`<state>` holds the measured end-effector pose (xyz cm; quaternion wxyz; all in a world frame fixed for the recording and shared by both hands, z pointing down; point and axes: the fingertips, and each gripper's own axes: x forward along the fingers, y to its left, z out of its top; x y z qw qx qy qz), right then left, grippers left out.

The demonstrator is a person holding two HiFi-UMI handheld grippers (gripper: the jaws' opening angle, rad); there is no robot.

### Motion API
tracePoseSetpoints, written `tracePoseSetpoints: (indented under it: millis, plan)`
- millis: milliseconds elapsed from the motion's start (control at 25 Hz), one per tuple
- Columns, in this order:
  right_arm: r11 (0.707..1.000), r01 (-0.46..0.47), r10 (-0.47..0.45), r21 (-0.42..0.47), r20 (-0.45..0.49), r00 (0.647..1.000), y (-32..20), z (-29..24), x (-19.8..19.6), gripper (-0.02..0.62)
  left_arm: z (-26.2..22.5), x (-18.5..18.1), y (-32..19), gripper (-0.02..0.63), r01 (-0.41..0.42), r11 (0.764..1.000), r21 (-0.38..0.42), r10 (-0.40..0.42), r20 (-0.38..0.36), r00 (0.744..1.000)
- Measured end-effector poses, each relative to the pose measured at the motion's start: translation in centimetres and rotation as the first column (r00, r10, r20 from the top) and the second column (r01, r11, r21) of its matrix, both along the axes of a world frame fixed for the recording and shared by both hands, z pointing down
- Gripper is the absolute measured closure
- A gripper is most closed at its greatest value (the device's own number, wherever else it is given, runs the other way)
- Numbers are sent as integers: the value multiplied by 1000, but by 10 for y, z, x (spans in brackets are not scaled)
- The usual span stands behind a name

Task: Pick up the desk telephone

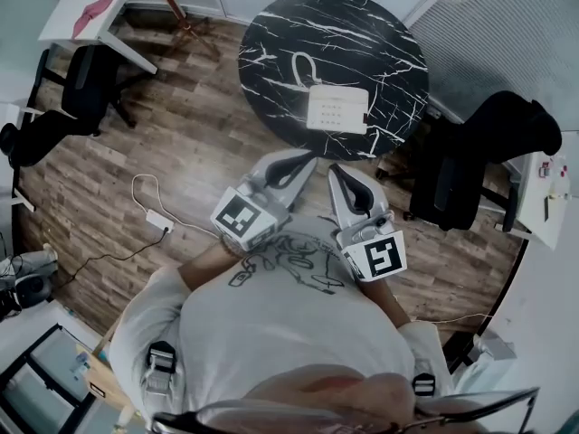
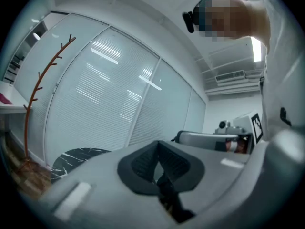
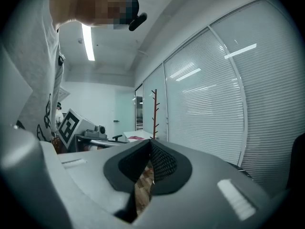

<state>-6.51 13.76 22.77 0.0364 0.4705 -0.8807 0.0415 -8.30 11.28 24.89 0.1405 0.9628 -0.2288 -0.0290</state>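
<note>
well, the only print that shows clearly is the black-and-white square marker on each gripper's cube; any lettering on the desk telephone [image 1: 336, 108] is too small to read. the phone is a flat, pale, roughly square box with rows of small light keys. it lies near the front edge of a round table [image 1: 271, 34] whose glossy black top is veined with white like marble. a thin white cord [image 1: 301, 66] loops on the tabletop just behind the phone.

the left gripper [image 1: 303, 159] and the right gripper [image 1: 336, 170] are smooth grey plastic shells that taper toward the table. both are held over the floor, short of the table's edge and apart from the phone. in the left gripper view the left gripper's dark ribbed pads [image 2: 143, 163] meet at the tip, clenched on nothing. the right gripper view shows the same: its meshed black pads [image 3: 162, 162] are pressed together and empty.

the floor [image 1: 181, 143] is brown wood-grain planking, and a white power strip [image 1: 159, 220] with a thin cable lies on it. black office chairs [image 1: 470, 165] stand at either side. a reddish, branch-shaped coat stand [image 2: 40, 80] rises before frosted glass panels backed by horizontal blinds [image 2: 109, 94]. the person's pale shirt [image 1: 289, 315] bears a dark line drawing.
</note>
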Motion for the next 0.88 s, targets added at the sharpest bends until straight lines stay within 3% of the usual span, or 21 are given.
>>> tracePoseSetpoints:
  millis: [240,440,600,880]
  plan:
    - [999,-40,40,-10,34,999,-38,4,9,589,6,8,-35,604,-16,1000,-13,16,1,1000]
    - [999,-33,33,-32,11,999,-55,14,16,589,17,14,-54,604,-17,999,-50,18,12,1000]
    - [998,-57,59,-37,54,997,-72,14,28,589,23,25,-64,604,-26,998,-59,28,22,999]
    - [999,-22,23,-44,17,1000,-89,28,62,589,26,56,-82,604,3,997,-73,-2,20,1000]
